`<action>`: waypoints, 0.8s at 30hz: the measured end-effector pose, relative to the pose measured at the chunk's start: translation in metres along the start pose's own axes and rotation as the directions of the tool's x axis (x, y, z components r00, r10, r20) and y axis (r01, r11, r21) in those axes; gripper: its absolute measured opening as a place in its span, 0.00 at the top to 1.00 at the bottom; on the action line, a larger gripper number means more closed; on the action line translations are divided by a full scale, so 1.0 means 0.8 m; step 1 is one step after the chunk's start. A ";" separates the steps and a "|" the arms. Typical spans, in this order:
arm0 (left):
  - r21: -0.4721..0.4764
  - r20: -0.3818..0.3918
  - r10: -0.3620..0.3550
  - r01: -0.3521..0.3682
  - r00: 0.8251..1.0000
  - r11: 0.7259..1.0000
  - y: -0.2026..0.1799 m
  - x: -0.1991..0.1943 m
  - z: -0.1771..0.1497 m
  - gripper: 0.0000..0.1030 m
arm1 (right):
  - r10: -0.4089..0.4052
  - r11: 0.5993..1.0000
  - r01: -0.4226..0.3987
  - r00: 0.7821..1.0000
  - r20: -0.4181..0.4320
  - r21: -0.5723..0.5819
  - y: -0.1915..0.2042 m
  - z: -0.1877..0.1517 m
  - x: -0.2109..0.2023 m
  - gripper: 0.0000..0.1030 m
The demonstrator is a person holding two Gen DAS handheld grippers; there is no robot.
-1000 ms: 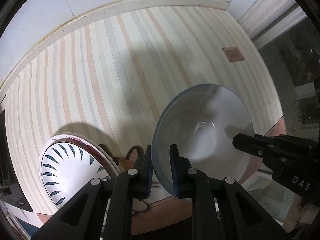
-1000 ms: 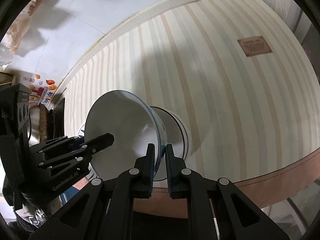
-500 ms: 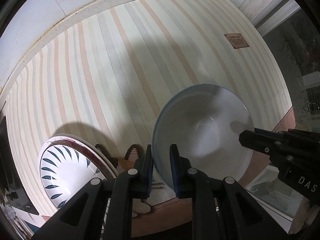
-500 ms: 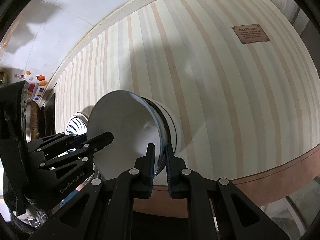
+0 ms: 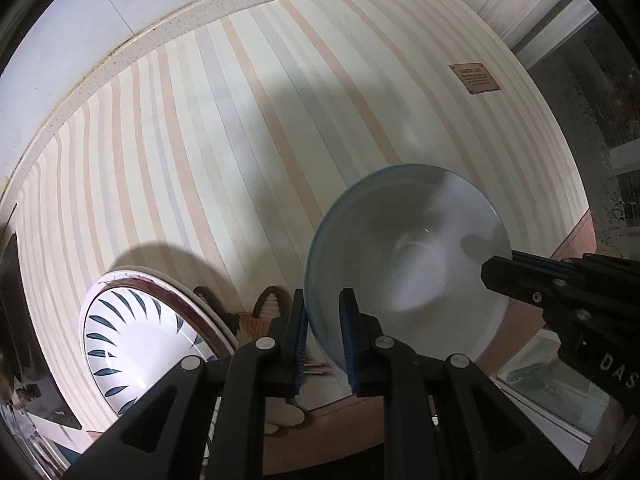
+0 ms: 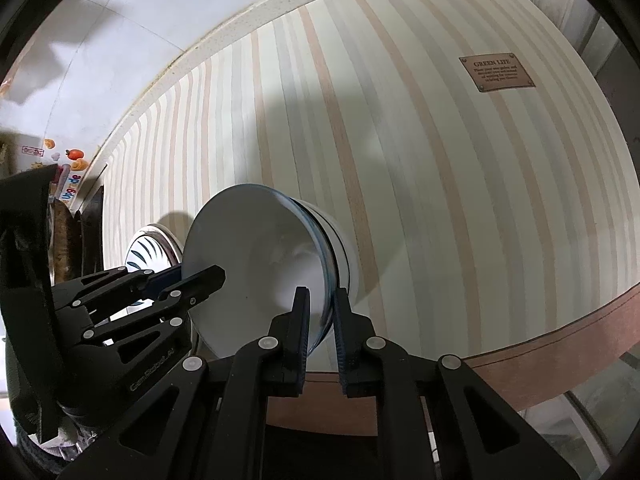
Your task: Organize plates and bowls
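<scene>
Currently, left gripper (image 5: 323,334) and right gripper (image 6: 321,330) each clamp opposite rims of one blue-rimmed white bowl (image 5: 404,264), jaws nearly closed; the right's are starting to part. It sits above the striped tablecloth (image 5: 224,152), beside the blue-leaf plate (image 5: 132,344).

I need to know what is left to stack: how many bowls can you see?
2: the blue-rimmed bowl gripped at its rim by both grippers, and a white bowl directly beneath it on the striped cloth. More could be hidden below.
</scene>
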State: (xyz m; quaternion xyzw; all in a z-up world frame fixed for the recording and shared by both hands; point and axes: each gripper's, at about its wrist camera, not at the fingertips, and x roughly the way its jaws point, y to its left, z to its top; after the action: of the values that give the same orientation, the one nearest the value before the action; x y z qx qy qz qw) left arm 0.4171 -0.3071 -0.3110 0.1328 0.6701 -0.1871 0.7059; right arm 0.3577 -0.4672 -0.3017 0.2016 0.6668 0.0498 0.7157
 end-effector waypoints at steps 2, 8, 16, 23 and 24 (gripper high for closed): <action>0.004 0.013 0.002 -0.003 1.000 1.000 0.000 -0.009 -0.003 0.86 | 0.005 1.000 -0.005 1.000 0.002 0.008 -0.001 0.000 -0.002 0.86; 0.027 0.096 0.021 -0.024 0.995 0.999 -0.002 -0.056 -0.022 0.84 | -0.024 1.000 0.025 0.999 0.040 -0.014 0.009 -0.018 -0.023 0.74; 0.030 0.184 -0.013 0.008 0.983 1.000 0.007 -0.119 -0.061 0.50 | -0.066 0.996 0.074 0.984 0.162 -0.045 0.033 -0.069 -0.082 0.16; 0.018 0.271 -0.027 0.023 0.962 1.000 0.012 -0.170 -0.088 0.20 | -0.083 0.995 0.095 0.967 0.239 -0.039 0.055 -0.118 -0.134 0.09; 0.018 0.277 -0.031 0.027 0.960 0.999 0.012 -0.176 -0.092 0.19 | -0.086 0.994 0.099 0.964 0.253 -0.039 0.058 -0.124 -0.141 0.08</action>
State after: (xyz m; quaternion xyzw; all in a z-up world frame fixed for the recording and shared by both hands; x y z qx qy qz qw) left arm 0.3507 -0.2544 -0.1765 0.1003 0.5654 -0.2188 0.7889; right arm 0.2584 -0.4409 -0.1826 0.1563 0.5780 0.0074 0.8009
